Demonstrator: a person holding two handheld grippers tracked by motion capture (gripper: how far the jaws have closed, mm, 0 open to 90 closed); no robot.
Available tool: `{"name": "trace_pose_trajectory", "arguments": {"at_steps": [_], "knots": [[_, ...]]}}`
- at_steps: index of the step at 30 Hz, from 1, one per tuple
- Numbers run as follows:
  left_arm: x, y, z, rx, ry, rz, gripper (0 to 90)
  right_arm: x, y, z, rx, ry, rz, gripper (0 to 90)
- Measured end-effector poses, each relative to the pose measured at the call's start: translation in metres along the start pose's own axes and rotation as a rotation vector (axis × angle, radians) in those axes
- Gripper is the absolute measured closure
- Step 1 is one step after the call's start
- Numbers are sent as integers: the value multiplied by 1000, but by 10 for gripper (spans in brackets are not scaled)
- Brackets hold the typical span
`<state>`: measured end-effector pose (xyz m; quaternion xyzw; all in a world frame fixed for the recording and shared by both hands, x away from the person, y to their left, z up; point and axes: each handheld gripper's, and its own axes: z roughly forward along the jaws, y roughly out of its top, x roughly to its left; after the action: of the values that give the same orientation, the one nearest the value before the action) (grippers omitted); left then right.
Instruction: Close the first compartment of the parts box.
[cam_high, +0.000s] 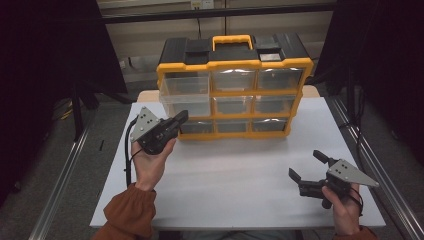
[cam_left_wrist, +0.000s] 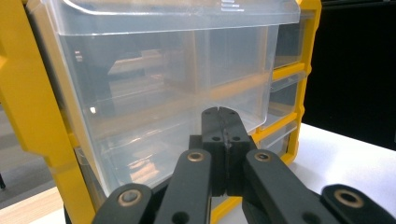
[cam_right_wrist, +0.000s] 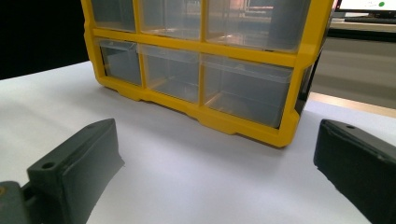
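Across the centre of the high view lies a white rectangular table top (cam_high: 235, 175). At upper centre, on its far edge, stands a yellow-framed plastic organiser cabinet (cam_high: 234, 85) with clear drawers and a black top. The clear plastic drawers in its left column (cam_high: 186, 97) stand proud of the frame. At centre left the left gripper (cam_high: 181, 118), black with jaws pressed together and nothing between them, sits just beside the lowest of those drawers; in the left gripper view (cam_left_wrist: 222, 114) its tips are close against a clear drawer front. At lower right the right gripper (cam_high: 308, 165) rests low with jaws spread wide, well apart from the cabinet. Likely hazard: a push from the closed tips could slide the light cabinet backward, since nothing braces it
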<state>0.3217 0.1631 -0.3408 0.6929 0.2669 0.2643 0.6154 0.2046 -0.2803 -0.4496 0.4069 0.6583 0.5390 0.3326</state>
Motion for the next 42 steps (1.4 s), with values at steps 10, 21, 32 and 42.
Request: {"name": "trace_pose_trajectory", "arguments": {"at_steps": [10, 21, 32, 42], "knots": [[0, 1, 2, 0, 10, -6, 900, 0, 0, 1, -6, -2, 3, 2], [-1, 3, 9, -6, 15, -3, 900, 0, 0, 1, 0, 3, 1, 2], [1, 4, 13, -14, 22, -22, 900, 0, 0, 1, -1, 4, 3, 2], [3, 4, 14, -13, 29, -18, 900, 0, 0, 1, -2, 1, -1, 2]]}}
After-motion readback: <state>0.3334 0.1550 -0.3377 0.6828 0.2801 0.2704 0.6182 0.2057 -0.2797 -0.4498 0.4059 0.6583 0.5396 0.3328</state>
